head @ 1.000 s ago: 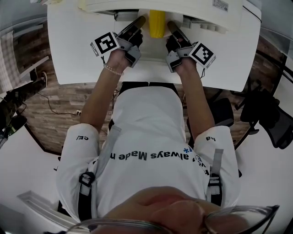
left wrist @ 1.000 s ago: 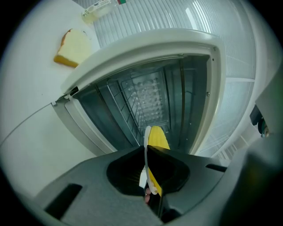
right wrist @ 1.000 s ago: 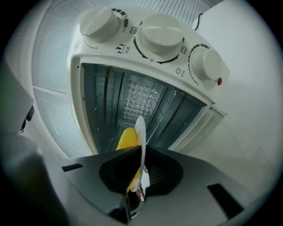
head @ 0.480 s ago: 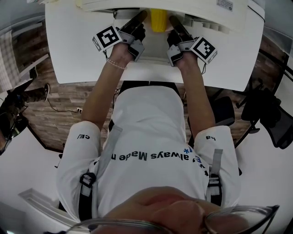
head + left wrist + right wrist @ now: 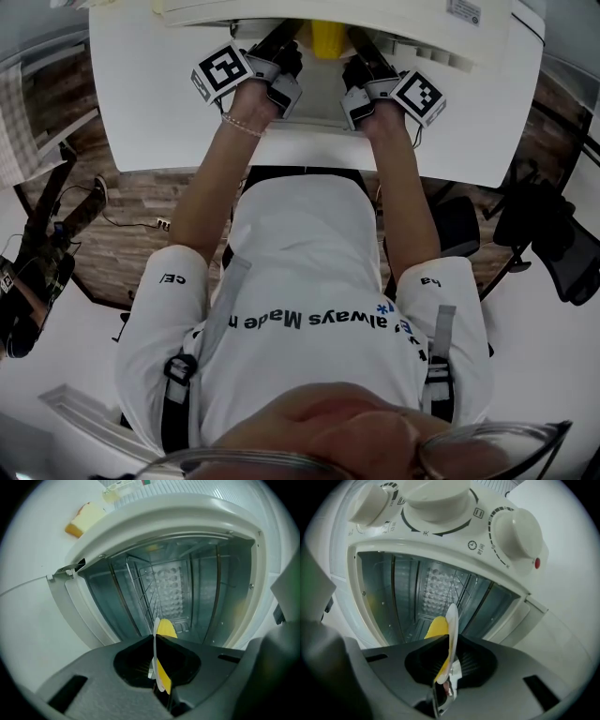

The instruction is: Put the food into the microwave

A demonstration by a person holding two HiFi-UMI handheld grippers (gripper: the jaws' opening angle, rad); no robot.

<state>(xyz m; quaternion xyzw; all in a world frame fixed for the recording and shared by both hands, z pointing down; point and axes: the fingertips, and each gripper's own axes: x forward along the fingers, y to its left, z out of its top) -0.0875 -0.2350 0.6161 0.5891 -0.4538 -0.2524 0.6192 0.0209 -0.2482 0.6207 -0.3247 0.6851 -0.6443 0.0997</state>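
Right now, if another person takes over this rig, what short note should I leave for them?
Left gripper: shut on one rim of the plate.
Right gripper: shut on the opposite rim.
The plate carries the yellow food and is held at the open mouth of the microwave.
Done: microwave open, plate lifted and brought to the opening.
Left: push it in, set it down, release both grippers, close the microwave.

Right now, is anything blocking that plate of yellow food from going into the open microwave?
Nothing visible does. The microwave stands open right ahead, and the plate, pinched by the left tool and right tool, is at the opening. Only a wire rack sits inside.
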